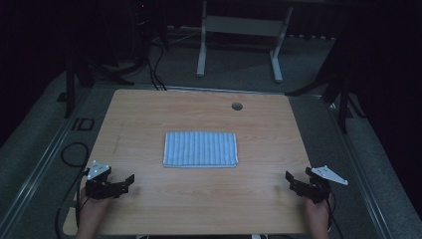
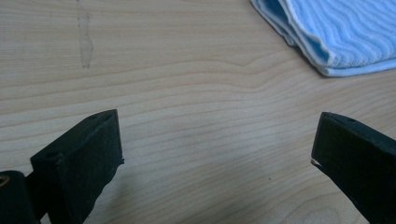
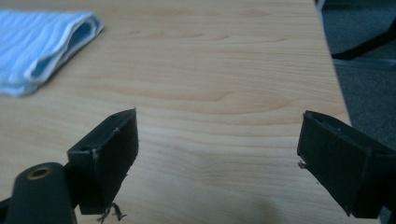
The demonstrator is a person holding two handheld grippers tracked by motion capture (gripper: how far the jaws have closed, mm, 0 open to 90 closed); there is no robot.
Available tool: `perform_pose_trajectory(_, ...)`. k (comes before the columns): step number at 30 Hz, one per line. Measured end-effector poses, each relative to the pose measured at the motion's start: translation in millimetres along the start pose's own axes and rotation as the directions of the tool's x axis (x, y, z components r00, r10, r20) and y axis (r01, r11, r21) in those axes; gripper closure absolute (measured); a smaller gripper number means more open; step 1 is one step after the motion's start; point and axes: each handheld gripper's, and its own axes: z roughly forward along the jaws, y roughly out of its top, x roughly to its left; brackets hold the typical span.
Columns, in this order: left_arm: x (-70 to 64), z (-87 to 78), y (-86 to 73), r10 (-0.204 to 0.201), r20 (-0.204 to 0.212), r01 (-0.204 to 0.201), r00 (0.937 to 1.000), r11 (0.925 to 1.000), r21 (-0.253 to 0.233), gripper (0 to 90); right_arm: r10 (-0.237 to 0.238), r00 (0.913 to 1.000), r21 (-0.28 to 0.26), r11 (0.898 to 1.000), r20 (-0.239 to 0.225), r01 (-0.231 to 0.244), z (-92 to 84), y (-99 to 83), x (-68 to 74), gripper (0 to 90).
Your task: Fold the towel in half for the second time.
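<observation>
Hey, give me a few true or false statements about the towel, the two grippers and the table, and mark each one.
1. The folded blue striped towel lies flat near the middle of the wooden table. True.
2. The left gripper is clamped on a corner of the towel. False: its jaws stand wide apart over bare wood, with the towel lying apart from them.
3. The right gripper is open and holds nothing. True.
4. A round hole sits in the table beyond the towel, toward the far edge. True.
5. The towel is crumpled in a heap. False: it is folded into a neat rectangle with layered edges.
</observation>
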Motion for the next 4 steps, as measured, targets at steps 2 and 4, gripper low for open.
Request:
perform_pose_trajectory(2, -0.7, -0.9, -0.5, 0.014, -0.015, -0.014, 0.9998, 0.9999, -0.010, 1.7, 0.015, 0.9999, -0.004, 1.000, 0.002, -0.015, -0.3, 0.3, -1.8, 12.6)
perform_pose_trajectory(4, -1.0, -1.7, -0.7, 0.009, -0.017, -0.009, 0.9998, 0.9997, -0.025, 1.7, 0.007, 0.9999, 0.007, 1.000, 0.010, -0.007, 1.0, 0.2, -0.9, 12.9)
